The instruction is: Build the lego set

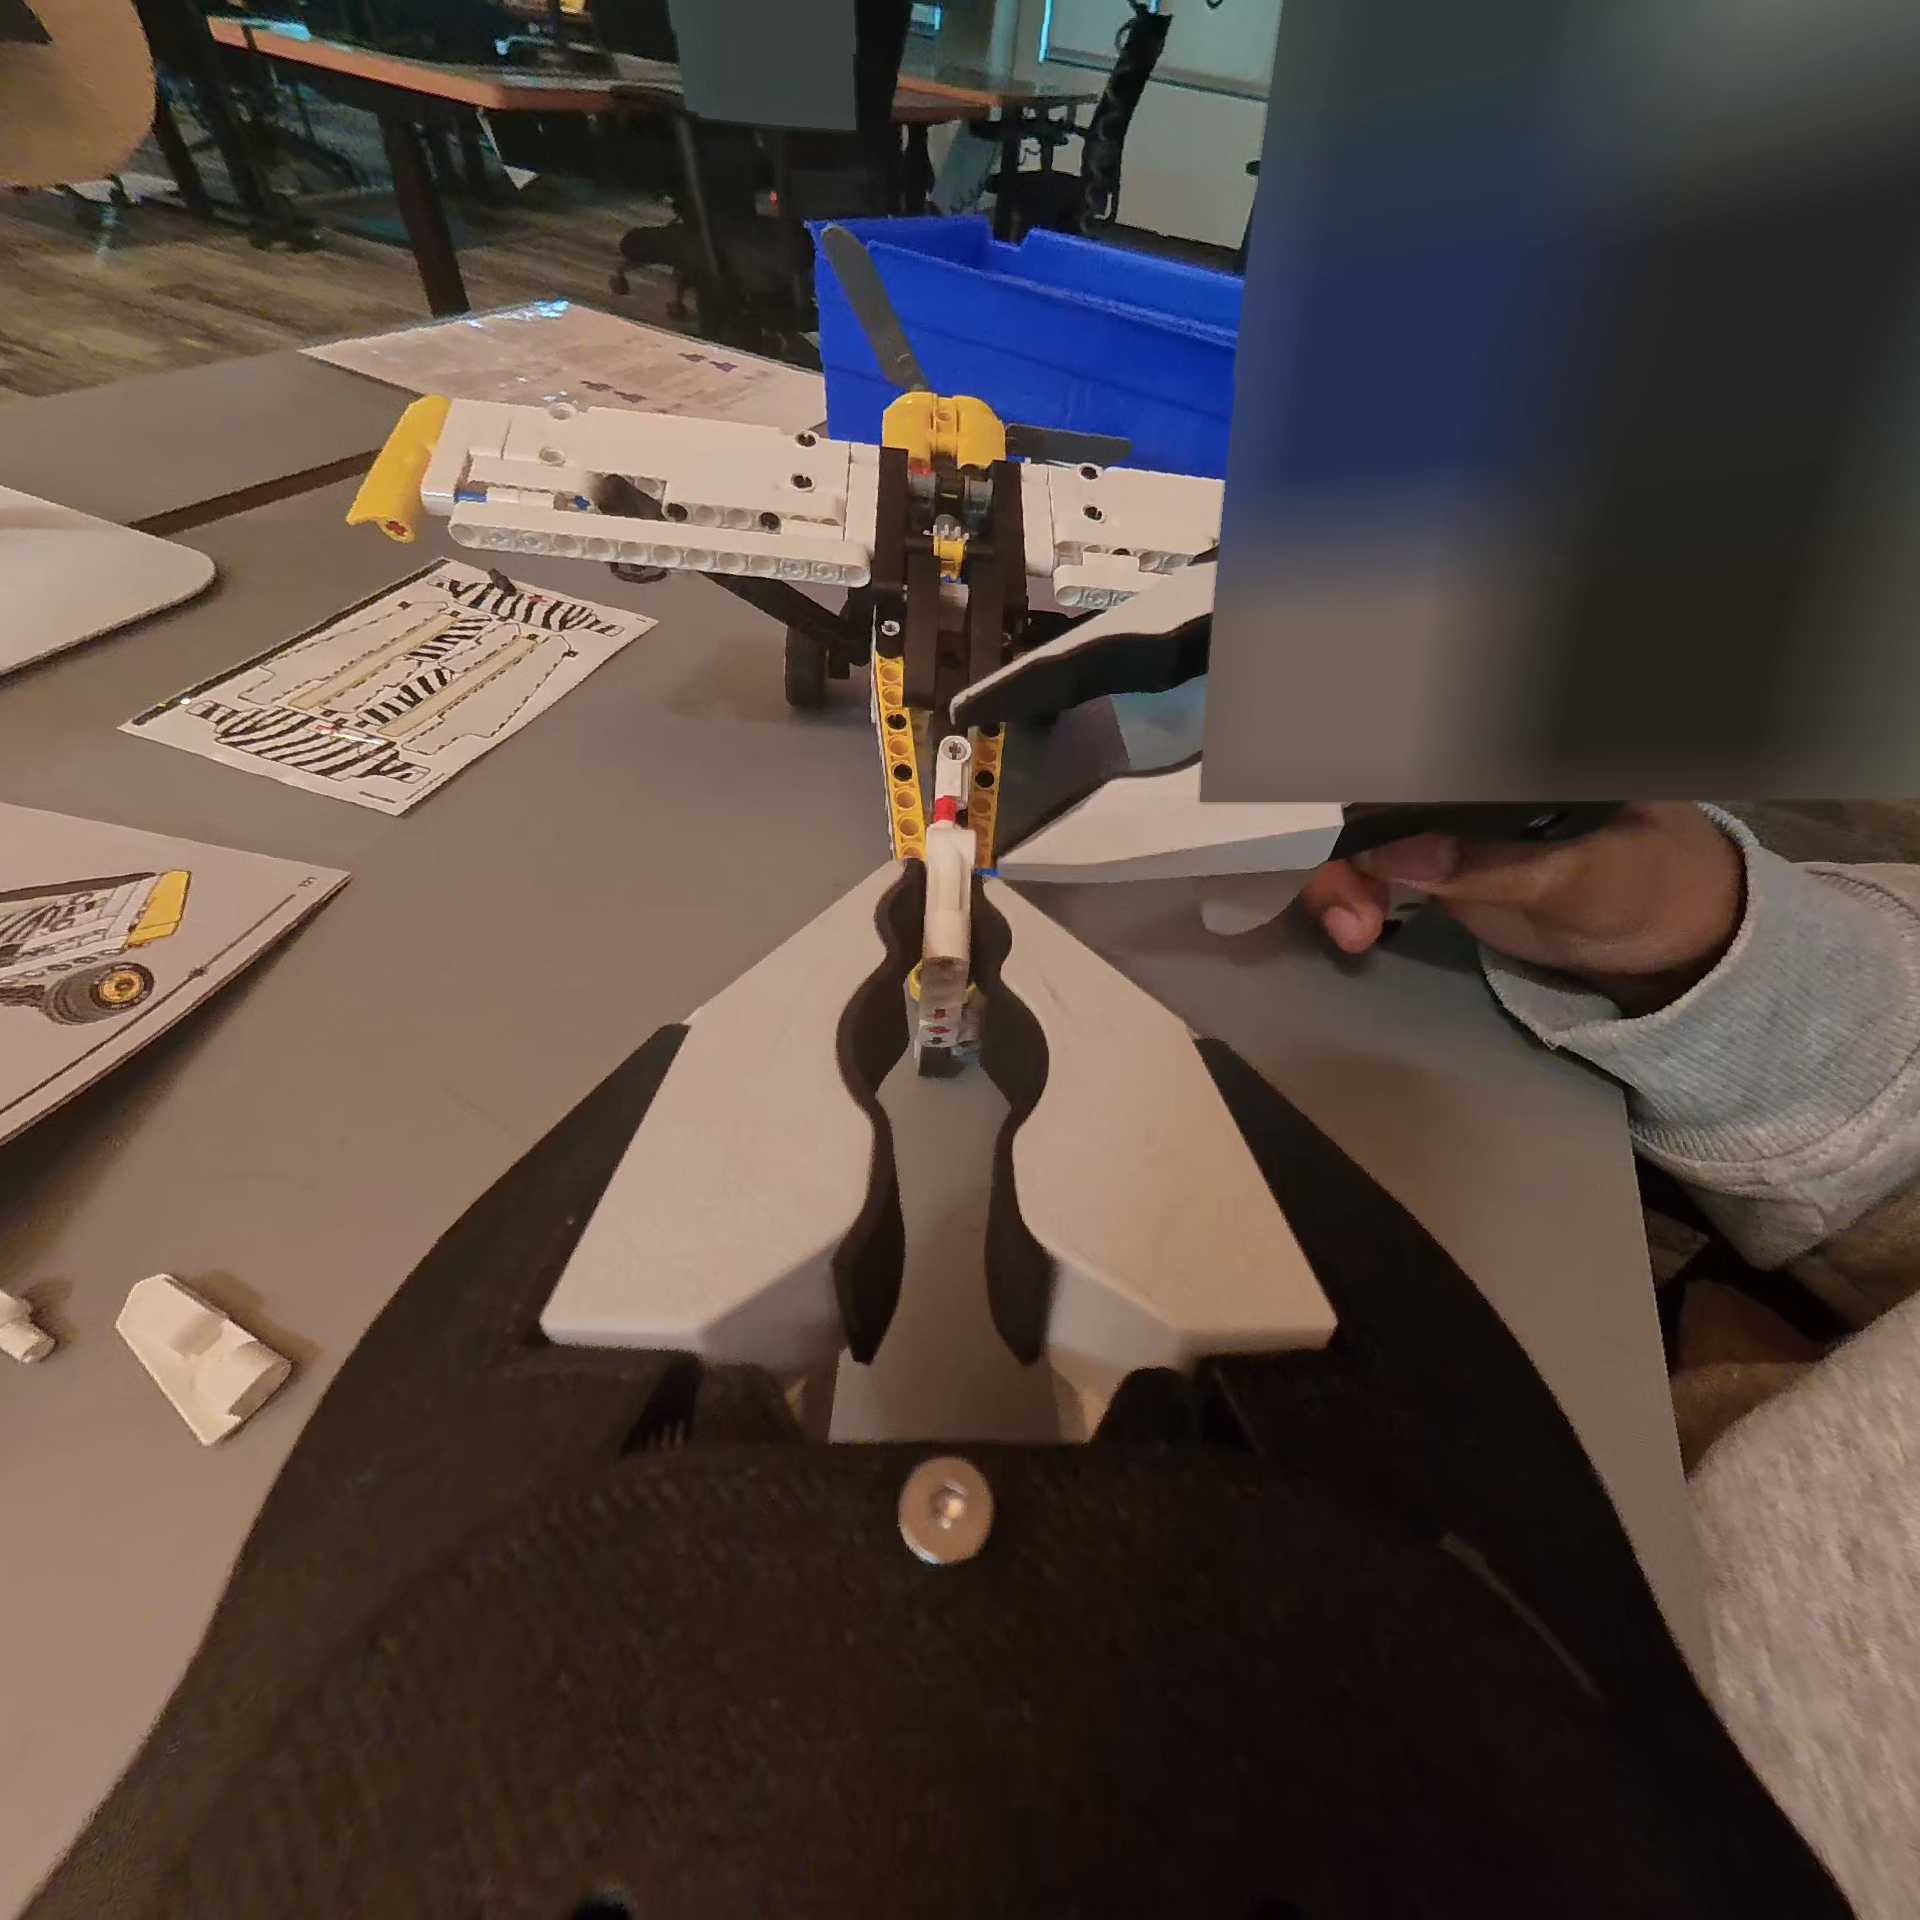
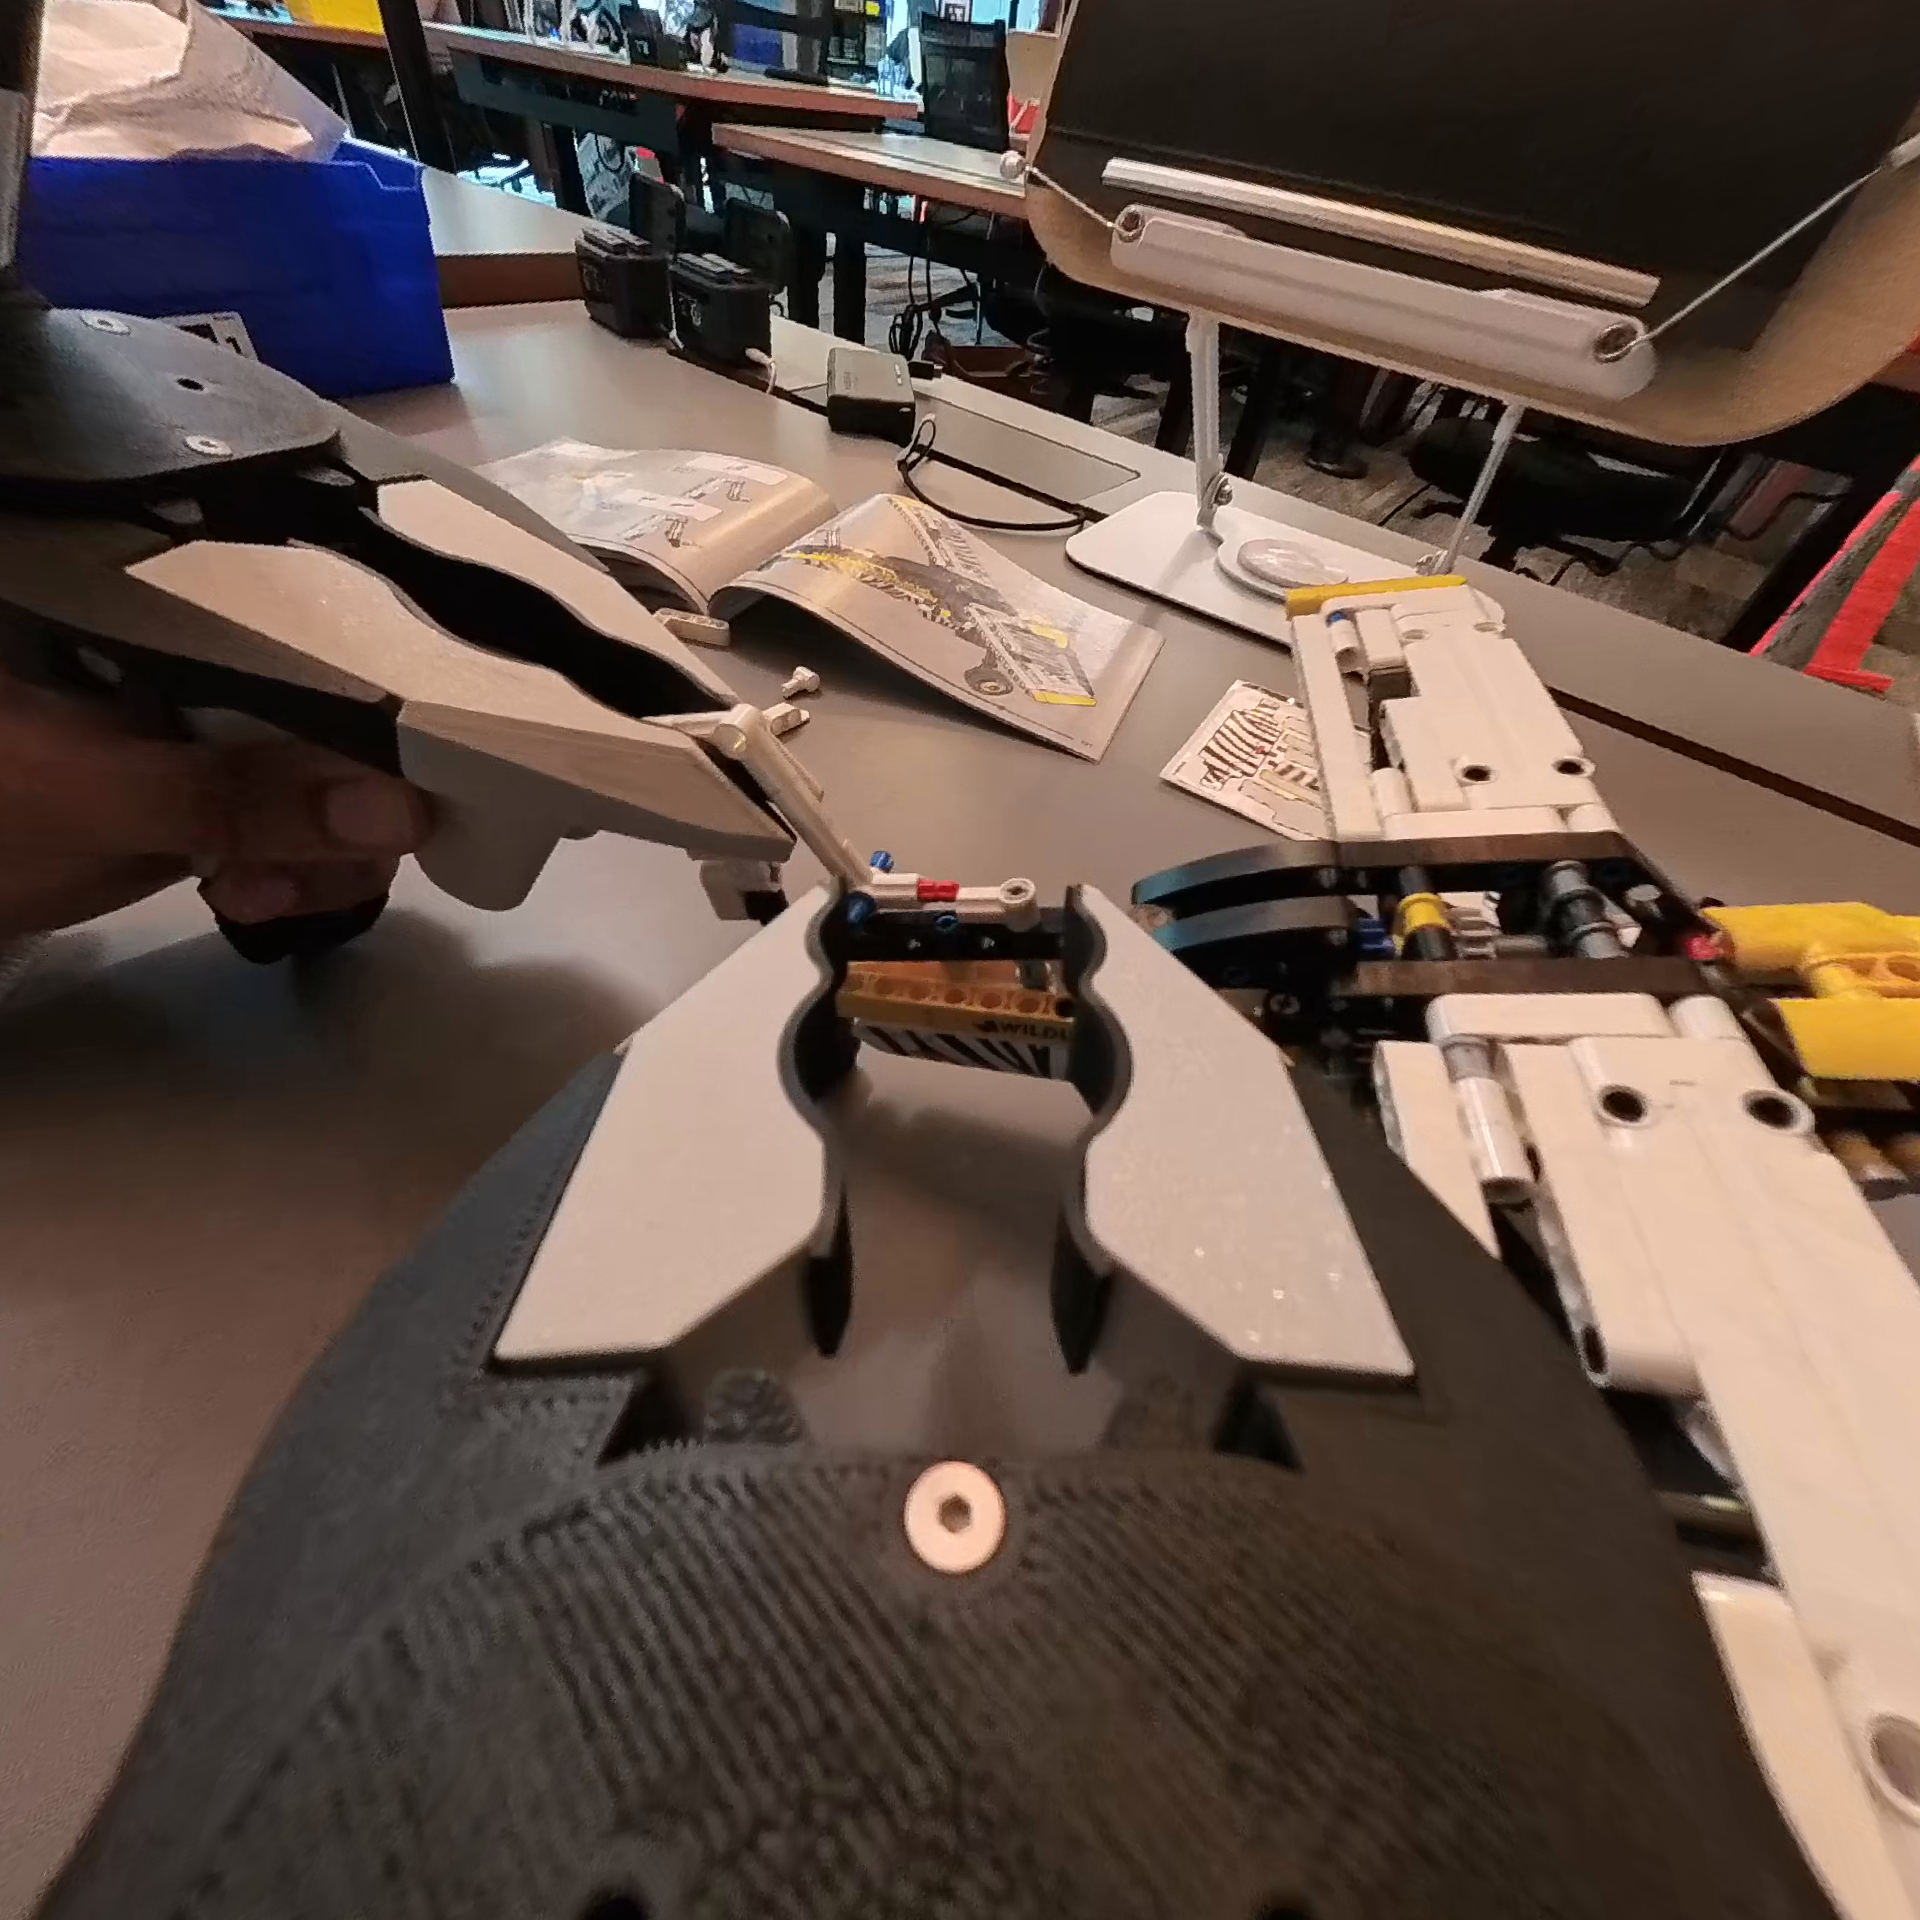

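A white, yellow and black lego plane (image 1: 665,499) stands on the grey table (image 1: 520,987). My left gripper (image 1: 948,881) is shut on a white lego beam (image 1: 951,904) and holds it against the linkage on top of the plane's tail. In the right wrist view the left gripper (image 2: 748,769) comes in from the left with the beam (image 2: 790,784) slanting down to the tail. My right gripper (image 2: 954,920) is shut on the plane's tail (image 2: 951,1003), one finger on each side. Its fingers (image 1: 1081,665) also show in the left wrist view.
A blue bin (image 1: 1018,322) stands behind the plane. An open instruction booklet (image 2: 914,613), a sticker sheet (image 1: 395,686) and loose white pieces (image 1: 203,1356) lie on the table. A monitor stand base (image 2: 1164,551) sits at the back. A person's hand (image 1: 1538,894) holds the right gripper.
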The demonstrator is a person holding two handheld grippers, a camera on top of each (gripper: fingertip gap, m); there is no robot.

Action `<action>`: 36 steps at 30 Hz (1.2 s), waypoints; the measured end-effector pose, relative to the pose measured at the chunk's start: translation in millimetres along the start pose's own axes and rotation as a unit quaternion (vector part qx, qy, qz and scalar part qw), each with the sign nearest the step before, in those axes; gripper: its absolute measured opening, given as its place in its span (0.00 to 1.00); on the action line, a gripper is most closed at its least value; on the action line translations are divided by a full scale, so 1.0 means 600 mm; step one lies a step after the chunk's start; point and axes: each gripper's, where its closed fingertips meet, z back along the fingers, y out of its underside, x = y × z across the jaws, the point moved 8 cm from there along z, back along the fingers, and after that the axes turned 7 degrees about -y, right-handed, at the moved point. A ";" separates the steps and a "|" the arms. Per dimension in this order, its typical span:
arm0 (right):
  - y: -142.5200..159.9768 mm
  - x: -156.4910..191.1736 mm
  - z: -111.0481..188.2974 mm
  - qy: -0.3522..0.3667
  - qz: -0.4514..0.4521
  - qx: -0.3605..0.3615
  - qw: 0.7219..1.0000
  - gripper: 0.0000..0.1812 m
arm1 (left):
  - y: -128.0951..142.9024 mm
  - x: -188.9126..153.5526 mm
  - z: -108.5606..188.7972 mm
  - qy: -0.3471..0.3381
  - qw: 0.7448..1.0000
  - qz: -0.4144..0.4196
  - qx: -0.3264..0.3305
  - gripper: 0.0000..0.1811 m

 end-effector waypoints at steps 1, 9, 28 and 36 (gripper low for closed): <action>0.001 0.001 -0.002 -0.001 0.002 0.004 1.000 0.23 | 0.000 0.000 0.000 0.001 1.000 0.001 0.000 0.03; 0.002 0.007 -0.008 -0.008 0.017 0.018 1.000 0.24 | 0.000 -0.003 -0.004 -0.002 1.000 -0.005 0.005 0.04; 0.002 0.000 -0.007 -0.018 -0.008 0.014 1.000 0.21 | 0.000 -0.003 -0.006 0.001 1.000 -0.001 0.007 0.04; 0.003 0.005 -0.009 -0.010 0.009 0.020 1.000 0.24 | 0.004 -0.001 -0.009 0.002 1.000 0.016 0.026 0.04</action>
